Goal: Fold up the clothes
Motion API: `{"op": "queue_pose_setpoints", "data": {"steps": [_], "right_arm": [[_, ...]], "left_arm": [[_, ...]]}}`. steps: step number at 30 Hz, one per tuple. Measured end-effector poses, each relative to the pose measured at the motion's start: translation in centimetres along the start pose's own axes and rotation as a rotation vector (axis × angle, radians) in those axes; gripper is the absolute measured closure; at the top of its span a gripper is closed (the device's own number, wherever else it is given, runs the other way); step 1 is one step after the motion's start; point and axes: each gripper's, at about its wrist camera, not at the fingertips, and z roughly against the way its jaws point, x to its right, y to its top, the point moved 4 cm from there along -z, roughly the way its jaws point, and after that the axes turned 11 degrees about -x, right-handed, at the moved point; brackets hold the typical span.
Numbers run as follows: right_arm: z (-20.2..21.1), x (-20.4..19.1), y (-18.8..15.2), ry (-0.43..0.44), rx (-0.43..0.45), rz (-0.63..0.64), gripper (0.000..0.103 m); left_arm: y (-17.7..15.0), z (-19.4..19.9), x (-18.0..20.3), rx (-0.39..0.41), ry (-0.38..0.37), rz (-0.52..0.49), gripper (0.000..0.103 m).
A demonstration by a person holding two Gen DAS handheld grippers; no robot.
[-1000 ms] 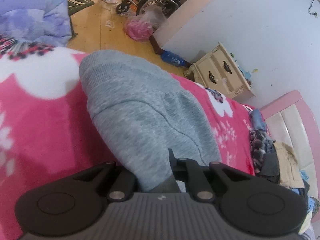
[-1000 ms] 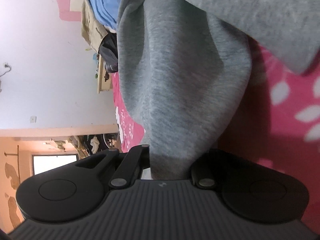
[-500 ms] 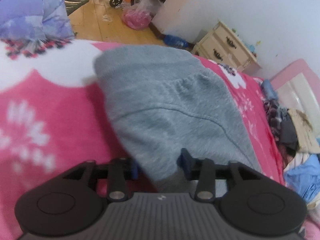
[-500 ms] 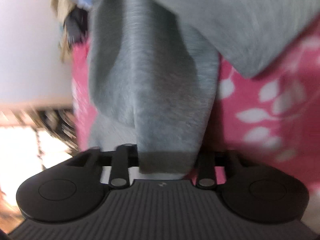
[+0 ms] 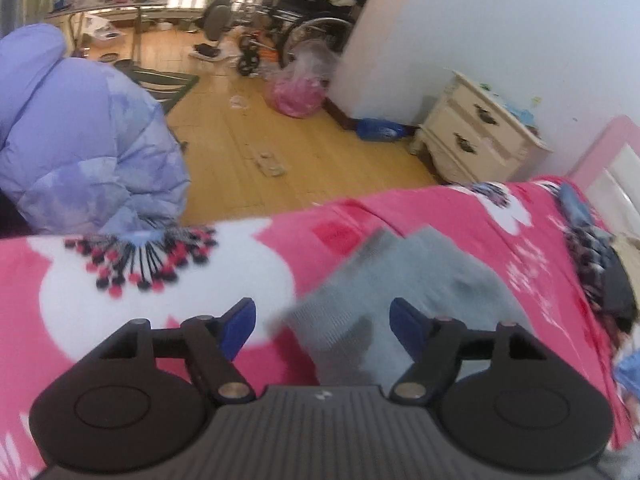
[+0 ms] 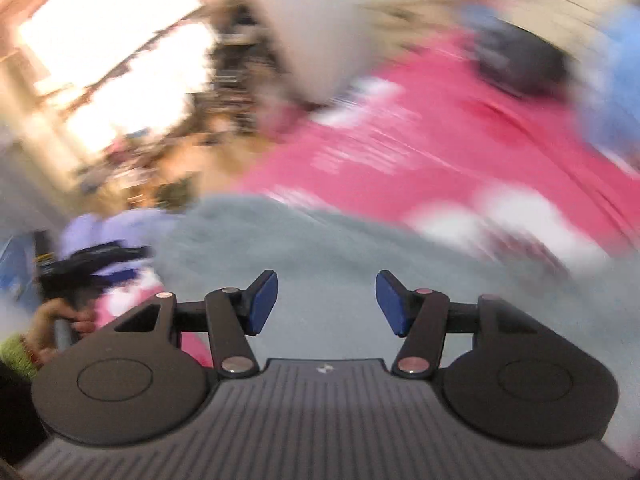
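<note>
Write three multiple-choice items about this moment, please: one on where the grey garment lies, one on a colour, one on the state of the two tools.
1. Where does the grey garment lie?
A. on the pink floral blanket
B. on the wooden floor
C. on the nightstand

2. What colour are the pads of the left tool?
A. red
B. blue
C. white

3. How are the left tool and the right tool?
A. both shut on cloth
B. one open, one shut
C. both open, empty

Key: 1 A, blanket surrounds the cloth; 2 B, blue surfaces show in both views; 3 C, wide gaps hold nothing.

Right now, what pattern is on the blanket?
Pink with big white flowers, clearest in the left wrist view: blanket.
</note>
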Motion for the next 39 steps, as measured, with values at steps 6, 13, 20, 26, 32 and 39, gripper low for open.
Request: {"op": "queue_pose_setpoints", "data": {"steps": [6, 13, 20, 26, 32, 39], "right_arm": [[-10.0, -6.3, 6.9, 0.09, -0.015, 0.32, 0.049], [-17.4, -9.1, 7.8, 0.172, -0.194, 0.385, 0.049], [-14.8, -13.0, 2.8, 0.146, -0.127, 0.625, 0.096], [-12.7, -15.0, -0.5, 0.011, -0.051, 0.837, 0.101], [-10.6, -16.3, -0.1, 0.024, 0.003, 0.919, 0.102], [-10.8, -16.8, -0.7, -0.038, 0.008, 1.043, 0.102]], "left_arm": [[0.7, -2.2, 0.2, -0.028, -0.038, -0.048, 0.025], [1.4, -4.9, 0.4, -0.061, -0.082, -0.104, 0.025], [0.3, -5.2, 1.3, -0.013, -0.034, -0.243, 0.052], [-0.8, -3.9, 1.7, 0.02, -0.034, -0.281, 0.061], [-2.1, -2.0, 1.4, 0.053, -0.06, -0.291, 0.07], [-2.1, -1.9, 0.8, 0.04, -0.052, -0.284, 0.063]]}}
